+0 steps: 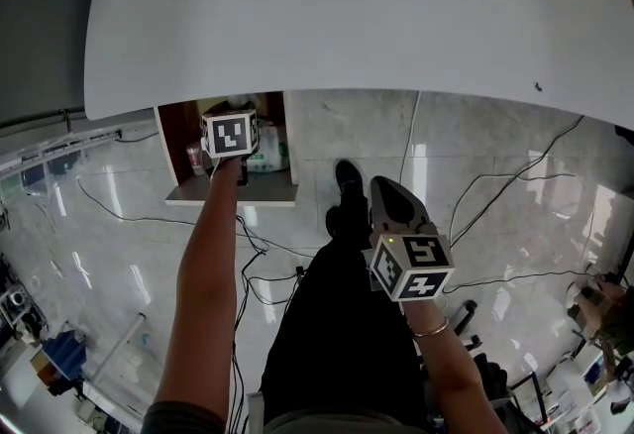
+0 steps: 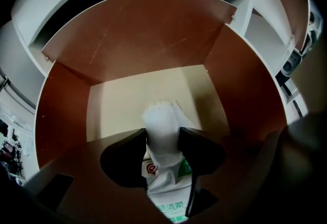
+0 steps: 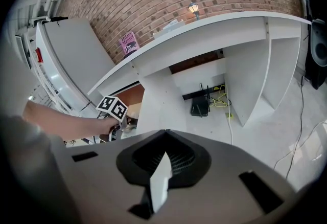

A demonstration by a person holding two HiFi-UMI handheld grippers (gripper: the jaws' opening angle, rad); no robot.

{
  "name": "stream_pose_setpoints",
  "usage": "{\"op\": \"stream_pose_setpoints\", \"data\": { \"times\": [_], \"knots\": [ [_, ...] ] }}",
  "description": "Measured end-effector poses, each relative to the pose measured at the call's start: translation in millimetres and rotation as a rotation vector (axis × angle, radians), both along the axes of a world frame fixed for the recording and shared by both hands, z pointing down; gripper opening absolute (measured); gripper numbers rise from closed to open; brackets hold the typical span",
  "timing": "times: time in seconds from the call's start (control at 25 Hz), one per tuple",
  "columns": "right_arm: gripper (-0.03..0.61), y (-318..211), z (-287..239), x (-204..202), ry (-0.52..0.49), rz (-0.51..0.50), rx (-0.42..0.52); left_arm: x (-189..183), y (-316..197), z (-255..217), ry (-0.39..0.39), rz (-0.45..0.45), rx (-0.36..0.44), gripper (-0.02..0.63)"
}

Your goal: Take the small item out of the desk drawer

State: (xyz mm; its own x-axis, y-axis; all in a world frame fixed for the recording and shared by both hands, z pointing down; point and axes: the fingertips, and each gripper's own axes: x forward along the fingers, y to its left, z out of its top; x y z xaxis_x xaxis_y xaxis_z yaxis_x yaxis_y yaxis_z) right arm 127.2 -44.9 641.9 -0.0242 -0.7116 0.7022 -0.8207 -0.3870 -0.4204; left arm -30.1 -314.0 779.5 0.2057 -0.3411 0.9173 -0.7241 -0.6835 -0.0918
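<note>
Grasp step: left tongs (image 2: 162, 142), lower centre of left gripper view, are clamped on the white upper end of a soft tissue pack (image 2: 164, 187), which is still inside the open desk drawer (image 2: 138, 49). Right tongs (image 3: 159, 179) are pressed together w/ nothing btwn them, idle at lower right of head view. Next, prob. lift & draw back clear of the drawer walls w/o the soft pack slipping.

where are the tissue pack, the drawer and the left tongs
tissue pack (image 2: 164, 172), left gripper view, printed wrapper below the tips
drawer (image 2: 143, 34), left gripper view, brown far wall
left tongs (image 2: 162, 135), left gripper view, midway between the tips, shut on the pack
</note>
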Motion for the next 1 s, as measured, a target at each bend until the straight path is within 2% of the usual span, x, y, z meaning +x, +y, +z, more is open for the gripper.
{"op": "stream_pose_setpoints", "data": {
  "times": [0.4,1.0],
  "knots": [
    [0.003,4,2,-7,-0.010,-0.009,-0.001,2,6,-6,-0.032,0.035,0.054,0.186],
    [0.003,-6,-26,-9,0.004,-0.057,0.030,4,23,-71,0.030,0.071,0.132,0.181]
  ]
}}
